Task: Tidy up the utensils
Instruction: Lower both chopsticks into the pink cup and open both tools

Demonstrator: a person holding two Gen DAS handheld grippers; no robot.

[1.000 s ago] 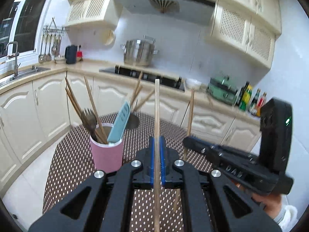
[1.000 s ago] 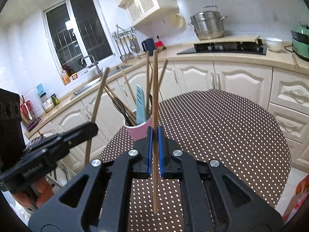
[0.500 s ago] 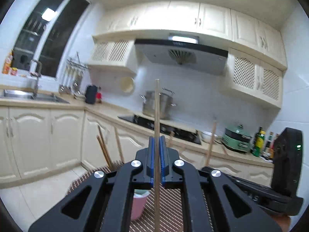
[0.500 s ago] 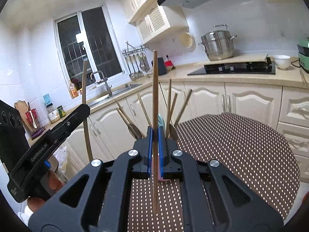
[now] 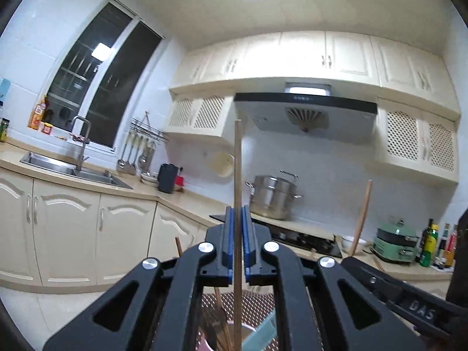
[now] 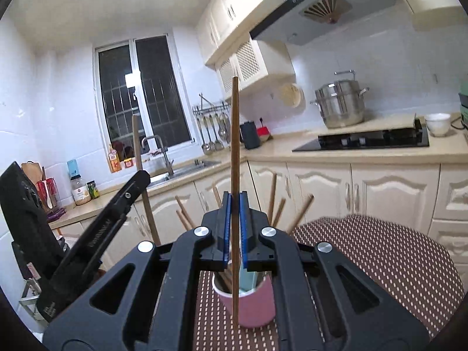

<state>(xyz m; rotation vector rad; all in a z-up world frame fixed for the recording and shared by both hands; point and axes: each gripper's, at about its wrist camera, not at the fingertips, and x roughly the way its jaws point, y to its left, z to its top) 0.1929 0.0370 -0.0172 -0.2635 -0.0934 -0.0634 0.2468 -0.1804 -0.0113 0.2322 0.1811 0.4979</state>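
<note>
**Two chopsticks held upright above the pink cup**

The left gripper (image 5: 238, 242) is pinching a pale wooden chopstick (image 5: 237, 175) between its blue pads (image 5: 228, 234). The stick stands straight up through the jaws: its squared top ends in front of the range hood (image 5: 304, 108), and its lower part runs down past the pads toward the cup (image 5: 247, 329) below, though where its tip ends is not visible. It is thin, straight and light tan.

The right gripper (image 6: 233, 228) is pressed together on a second chopstick (image 6: 235, 134), darker and more reddish-brown than the first. This one also stands upright, with its flat top in front of the wall cabinet (image 6: 254, 58). Its lower end hangs in front of the pink cup (image 6: 251, 304) in the right wrist view; whether it is inside the cup or just before it I cannot tell.

The pink cup sits on a round table with a brown dotted cloth (image 6: 380, 257). It already holds several wooden chopsticks (image 6: 275, 201) that fan outward above the rim, and a light blue-green utensil (image 6: 247, 278).

From the right wrist view, the left gripper appears at the left edge, its chopstick tilted slightly. From the left wrist view, the right gripper (image 5: 380, 280) shows at lower right, with its stick rising beside the steel pot (image 5: 273, 197).
</note>
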